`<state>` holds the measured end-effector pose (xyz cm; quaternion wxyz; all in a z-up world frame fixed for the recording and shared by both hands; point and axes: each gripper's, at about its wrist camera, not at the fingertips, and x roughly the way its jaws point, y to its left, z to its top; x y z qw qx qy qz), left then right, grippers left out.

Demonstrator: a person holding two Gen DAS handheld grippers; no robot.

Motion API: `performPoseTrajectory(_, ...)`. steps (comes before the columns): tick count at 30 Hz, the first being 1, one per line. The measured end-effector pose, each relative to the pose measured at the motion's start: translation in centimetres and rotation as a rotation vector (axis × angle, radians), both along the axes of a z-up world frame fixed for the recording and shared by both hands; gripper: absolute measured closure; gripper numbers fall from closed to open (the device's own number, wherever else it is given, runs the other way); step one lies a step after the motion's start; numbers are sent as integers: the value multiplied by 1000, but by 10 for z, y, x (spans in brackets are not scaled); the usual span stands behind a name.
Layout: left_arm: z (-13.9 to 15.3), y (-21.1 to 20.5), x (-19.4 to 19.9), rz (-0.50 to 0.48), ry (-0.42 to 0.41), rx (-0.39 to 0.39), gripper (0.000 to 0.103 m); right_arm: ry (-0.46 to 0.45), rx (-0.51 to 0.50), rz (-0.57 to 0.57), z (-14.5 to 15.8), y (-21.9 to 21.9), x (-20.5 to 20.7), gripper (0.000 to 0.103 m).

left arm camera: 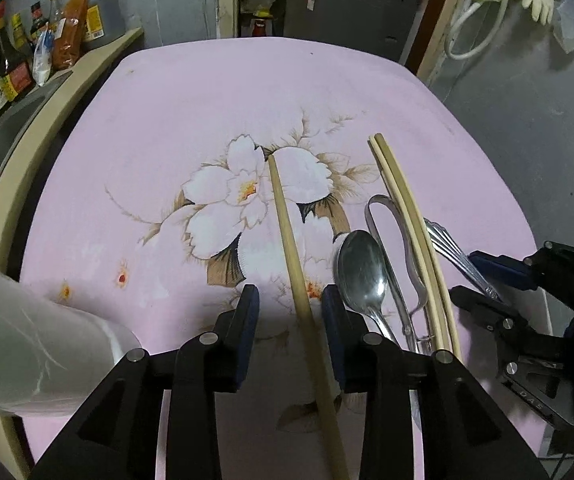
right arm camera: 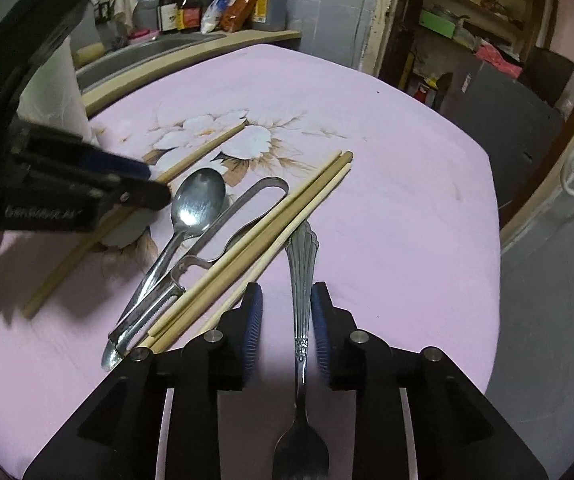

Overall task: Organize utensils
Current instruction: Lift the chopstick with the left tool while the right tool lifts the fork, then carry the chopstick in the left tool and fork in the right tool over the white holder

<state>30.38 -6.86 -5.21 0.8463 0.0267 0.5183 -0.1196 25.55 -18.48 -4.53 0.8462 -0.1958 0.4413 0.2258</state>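
Observation:
On the pink flowered tablecloth [left arm camera: 191, 104] a single wooden chopstick [left arm camera: 287, 232] lies between the fingers of my left gripper [left arm camera: 290, 304]. There is a gap on each side of it, so the jaws stand open. To its right lie a steel spoon [left arm camera: 361, 268], a metal peeler [left arm camera: 383, 216] and a pair of chopsticks [left arm camera: 407, 232], close together. In the right wrist view a patterned fork [right arm camera: 303, 248] lies with its handle between the blue pads of my right gripper [right arm camera: 287, 304]. The pads stand open, clear of it.
A white paper roll [left arm camera: 27, 340] stands at the table's left edge. Sauce bottles [left arm camera: 7, 68] line a counter beside a sink [right arm camera: 147, 48]. The cloth's far half is bare. A dark cabinet [right arm camera: 503, 120] and shelves stand beyond the table.

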Motion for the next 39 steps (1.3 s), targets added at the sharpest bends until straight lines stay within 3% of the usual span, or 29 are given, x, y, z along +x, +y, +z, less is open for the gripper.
performPoseTrajectory(4, -1, -2, -9, -20, -10, 3, 94, 10, -22, 16, 1, -4, -5, 82)
performPoseTrajectory(7, -3, -2, -10, -12, -11, -1, 95, 13, -39, 22, -1, -3, -3, 92)
performPoseTrajectory(9, -3, -5, -17, 1, -34, 8, 96, 66, 24, -16, -1, -9, 6, 96)
performPoseTrajectory(15, 5, -1, -49, 31, -125, -65, 99, 83, 126, -81, 5, -20, 0, 97)
performPoseTrajectory(19, 17, 1, -76, 24, -210, -131, 99, -2, 219, -109, 16, -31, -24, 97)
performPoseTrajectory(25, 45, 5, -116, 43, -429, -212, 99, -278, 266, -112, 36, -27, -75, 97)
performPoseTrajectory(31, 66, 14, -139, 91, -584, -300, 99, -482, 321, -125, 51, -16, -111, 98)
performPoseTrajectory(39, 102, 44, -150, 134, -770, -342, 99, -629, 443, -106, 82, 9, -114, 98)
